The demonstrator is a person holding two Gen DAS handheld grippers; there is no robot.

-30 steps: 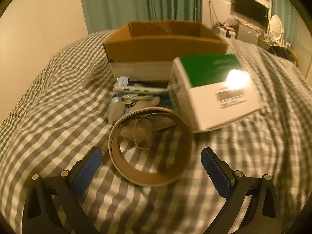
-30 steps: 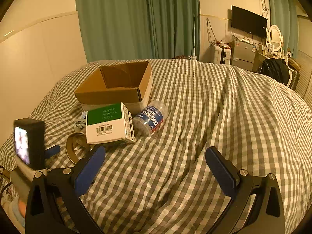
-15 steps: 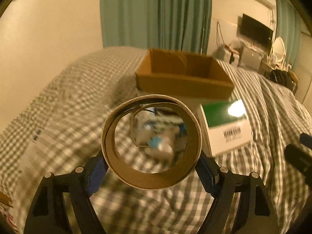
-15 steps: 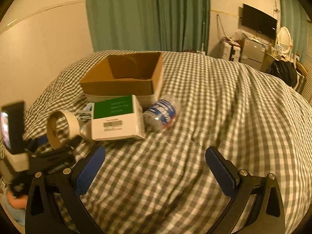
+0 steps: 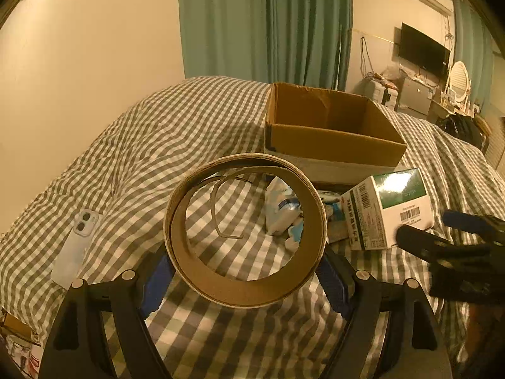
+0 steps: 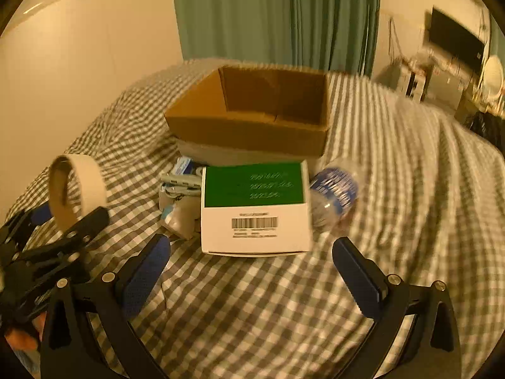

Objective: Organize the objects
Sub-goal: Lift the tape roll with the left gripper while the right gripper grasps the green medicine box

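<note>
My left gripper [image 5: 245, 274] is shut on a brown tape roll [image 5: 221, 290] and holds it upright above the checked bed cover; the roll also shows in the right wrist view [image 6: 91, 186]. An open cardboard box [image 5: 334, 145] stands behind it, also in the right wrist view [image 6: 249, 132]. My right gripper [image 6: 252, 268] is open and empty, just in front of a green-and-white carton [image 6: 255, 211], which also shows in the left wrist view [image 5: 388, 208]. A clear bottle with a blue label [image 6: 334, 192] lies to the carton's right. Small white and blue packets [image 5: 281, 211] lie between carton and box.
A white phone [image 5: 75, 246] lies on the bed cover at the left. A wall runs along the bed's left side. Green curtains [image 5: 265, 25] hang behind the box. A TV [image 5: 423, 50] and cluttered furniture stand at the far right.
My left gripper closed on the tape roll and lifted it off the bed. My right gripper moved left and forward toward the green-and-white carton.
</note>
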